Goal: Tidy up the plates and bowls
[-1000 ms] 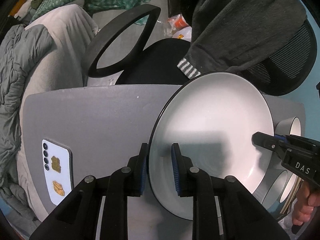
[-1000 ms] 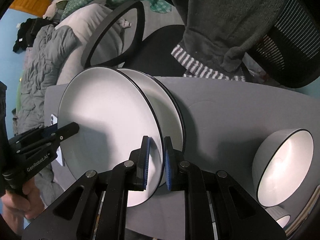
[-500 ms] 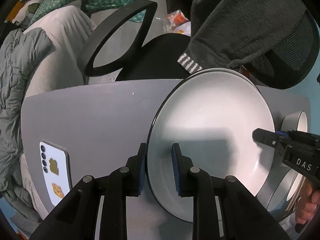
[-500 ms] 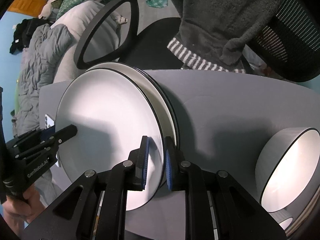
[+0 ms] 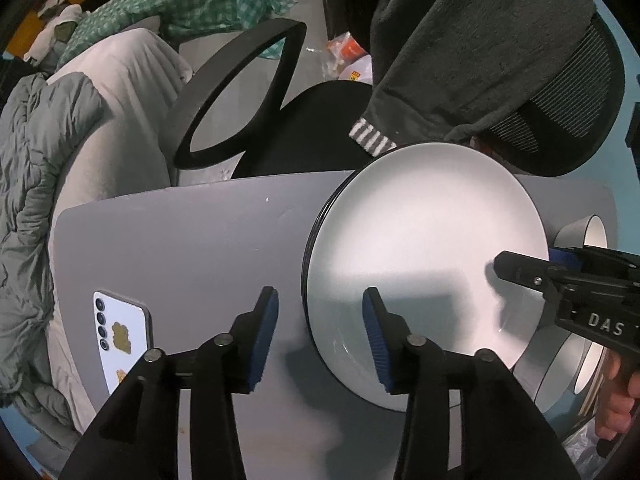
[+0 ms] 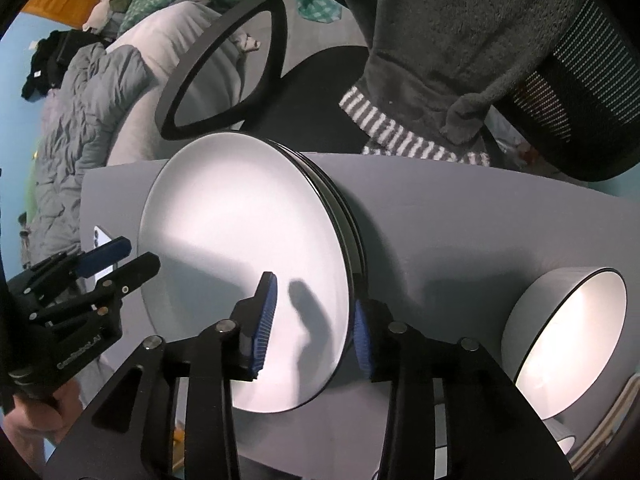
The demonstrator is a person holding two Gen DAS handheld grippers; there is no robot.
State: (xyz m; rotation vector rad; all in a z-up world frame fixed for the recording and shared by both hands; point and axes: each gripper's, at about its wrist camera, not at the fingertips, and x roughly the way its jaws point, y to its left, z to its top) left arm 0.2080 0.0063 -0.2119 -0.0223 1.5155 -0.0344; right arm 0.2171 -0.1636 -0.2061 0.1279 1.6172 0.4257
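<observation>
The top plate (image 5: 428, 252) lies flat on a stack of plates (image 6: 352, 216) on the grey tabletop (image 5: 192, 240), set there so the plates gather in one pile. The left gripper (image 5: 320, 334) and the right gripper (image 6: 314, 324) straddle opposite edges of its rim, their fingers opening with the rim between them and the blue pads clear of it, so the plate looks released. A bowl (image 6: 568, 336) sits well apart to the right, probably next to be sorted. A phone (image 5: 120, 340) lies near the tabletop's left edge.

A grey table (image 5: 192, 248) carries stacked plates (image 5: 424, 256), bowls (image 6: 568, 336) and a phone (image 5: 120, 340).
</observation>
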